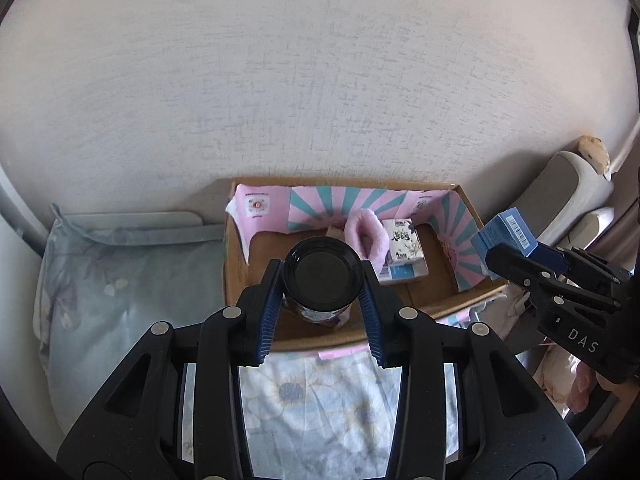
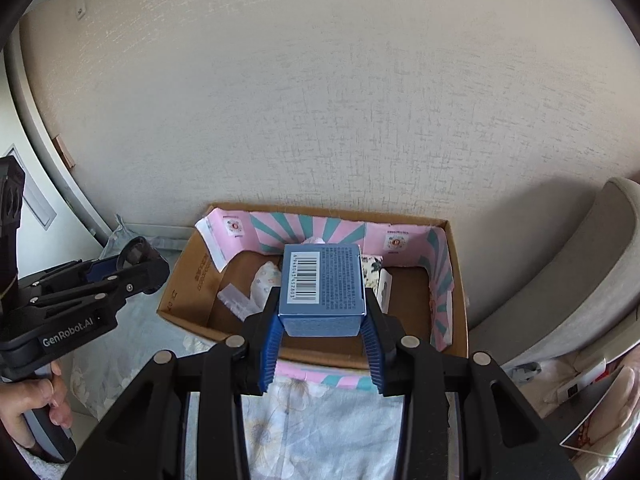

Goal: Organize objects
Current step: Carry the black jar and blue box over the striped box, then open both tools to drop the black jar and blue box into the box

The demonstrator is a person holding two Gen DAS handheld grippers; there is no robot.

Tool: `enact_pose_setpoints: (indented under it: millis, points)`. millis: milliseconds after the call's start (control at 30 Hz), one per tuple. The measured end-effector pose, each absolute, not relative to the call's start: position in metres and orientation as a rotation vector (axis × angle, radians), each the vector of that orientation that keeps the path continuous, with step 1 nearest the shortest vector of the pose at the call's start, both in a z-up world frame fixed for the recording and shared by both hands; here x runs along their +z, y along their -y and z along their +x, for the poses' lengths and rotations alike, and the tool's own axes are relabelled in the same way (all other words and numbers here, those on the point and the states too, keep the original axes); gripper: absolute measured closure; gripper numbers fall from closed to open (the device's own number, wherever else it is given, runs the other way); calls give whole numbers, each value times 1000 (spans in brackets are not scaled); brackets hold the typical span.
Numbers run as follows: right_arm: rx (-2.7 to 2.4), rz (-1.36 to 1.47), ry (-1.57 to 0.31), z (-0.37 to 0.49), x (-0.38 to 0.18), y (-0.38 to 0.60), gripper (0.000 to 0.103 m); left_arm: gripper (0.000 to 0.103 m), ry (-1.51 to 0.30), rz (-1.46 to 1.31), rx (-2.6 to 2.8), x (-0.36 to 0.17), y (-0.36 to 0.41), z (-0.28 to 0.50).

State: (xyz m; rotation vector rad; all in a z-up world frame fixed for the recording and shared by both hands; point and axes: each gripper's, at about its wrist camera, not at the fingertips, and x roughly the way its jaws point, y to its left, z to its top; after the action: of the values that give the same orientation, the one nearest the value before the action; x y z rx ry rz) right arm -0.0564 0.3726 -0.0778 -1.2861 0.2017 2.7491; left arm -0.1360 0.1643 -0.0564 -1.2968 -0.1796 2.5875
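Note:
My left gripper (image 1: 322, 280) is shut on a black-lidded jar (image 1: 322, 270), held above the near edge of an open cardboard box (image 1: 468, 200) lined with pink and teal paper. Inside lie a fluffy pink item (image 1: 365, 236) and a small tissue pack (image 1: 405, 245). My right gripper (image 2: 322, 312) is shut on a blue carton with a barcode (image 2: 322, 280), also over the box (image 2: 458, 280) near its front wall. The left wrist view shows the same blue carton (image 1: 505, 233) at the box's right side. A white packet (image 2: 267, 280) lies in the box.
The box sits on floral bedding (image 1: 320, 400) against a pale textured wall (image 1: 320, 80). A blue-grey pillow (image 1: 120, 280) lies left of it. Grey cushions (image 2: 592, 280) stand on the right. A hand (image 2: 36, 404) holds the left tool's grip.

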Motion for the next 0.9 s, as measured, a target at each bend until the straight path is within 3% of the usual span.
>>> enact_pose_setpoints:
  millis: [433,900]
  points:
    - [2696,-1481,-203,-133,-105,-404,69,69,134,-1464,2477,-91,-198,-221]
    - [2589,-1645,-268,-160,-161,-420,69,69,127,-1608,2394,-142,-213,-238]
